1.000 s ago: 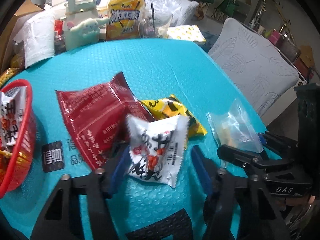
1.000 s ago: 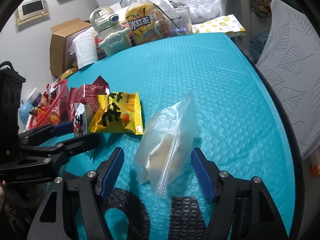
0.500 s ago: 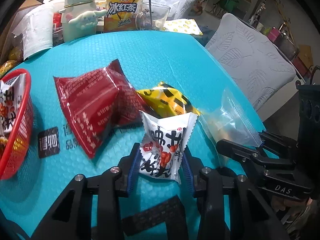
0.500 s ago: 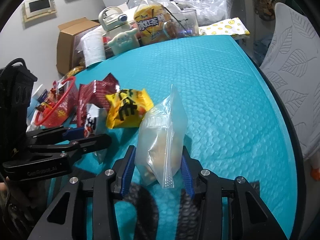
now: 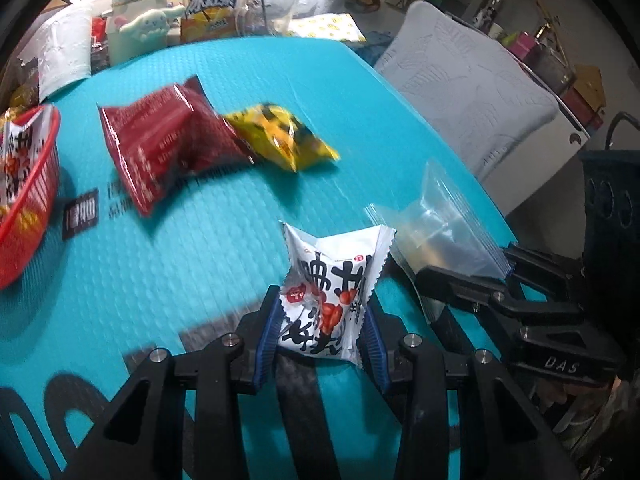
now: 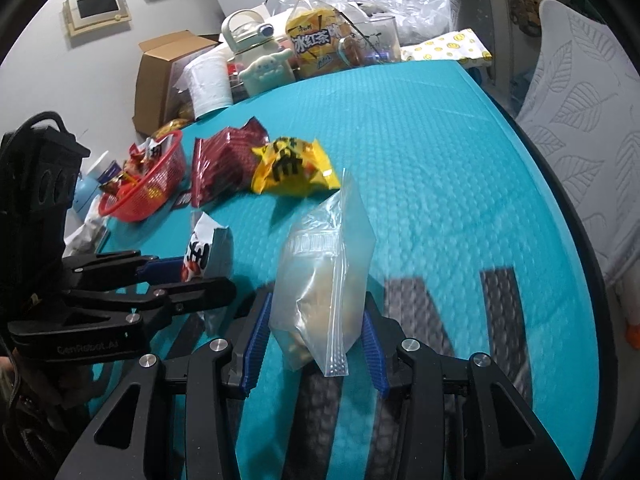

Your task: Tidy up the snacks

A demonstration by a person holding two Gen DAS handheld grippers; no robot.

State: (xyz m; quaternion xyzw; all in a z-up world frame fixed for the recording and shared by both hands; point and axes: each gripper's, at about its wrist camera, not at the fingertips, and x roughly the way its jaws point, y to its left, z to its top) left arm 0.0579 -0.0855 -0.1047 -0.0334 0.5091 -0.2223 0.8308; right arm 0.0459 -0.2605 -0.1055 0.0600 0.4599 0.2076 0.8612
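1. The left gripper (image 5: 322, 330) is clamped on a white packet (image 5: 334, 280), blue pads pressing its lower sides; the packet stands upright above the mat (image 5: 200, 260), on the side of the mat opposite the basket (image 5: 28, 216).
2. The right gripper (image 6: 314, 338) is clamped on a clear bag (image 6: 324, 276), just beside the white packet and farther from the basket; the bag's sealed strip hangs below the pads.
3. Both look light and soft; the white packet seems puffed with air, so a hard squeeze could crush what is inside; its crimped ends give a firmer hold than the slick middle.
4. The clear bag is thin, limp and probably slippery; it sags around its pale contents, so holding it across the filled part seems safer than by the loose film.
5. A red packet (image 5: 160, 148) and a yellow packet (image 5: 280, 140) lie on the mat, touching each other, between the basket and the held items; both look like crinkly foil, easy to pinch at a corner.
6. The basket is cut off at the edge of the left view; it already holds some packets, though how full it is cannot be told.
7. What the clear bag contains is hard to make out; motion blur smears the far clutter and the mat's printing.
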